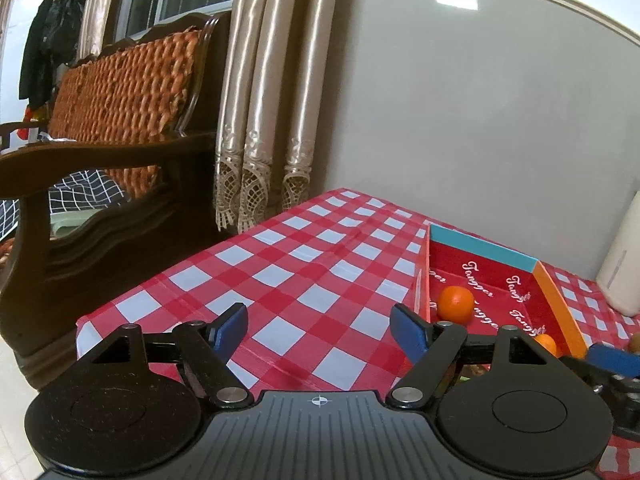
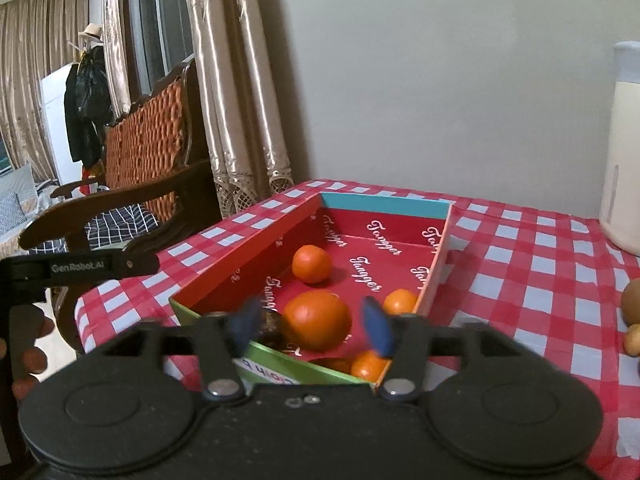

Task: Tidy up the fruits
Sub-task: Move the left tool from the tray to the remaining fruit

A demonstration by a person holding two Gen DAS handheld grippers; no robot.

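Note:
A red cardboard box [image 2: 256, 252] printed "Tangger" sits on the checkered table and holds several oranges. In the right wrist view my right gripper [image 2: 312, 326] is open just above the box's near end, its blurred blue fingertips [image 2: 378, 330] standing on either side of a large orange [image 2: 316, 320] without touching it. Smaller oranges [image 2: 311, 264] lie deeper in the box. In the left wrist view my left gripper [image 1: 320, 328] is open and empty over the cloth, left of the box [image 1: 556, 292], where one orange [image 1: 455, 304] shows.
A red-and-white checkered cloth [image 1: 304, 264] covers the table. A white jug [image 2: 624, 152] stands at the back right. Brownish fruits [image 2: 632, 300] lie on the cloth at the far right. A wooden sofa [image 1: 120, 120] and curtains [image 1: 264, 100] stand left of the table.

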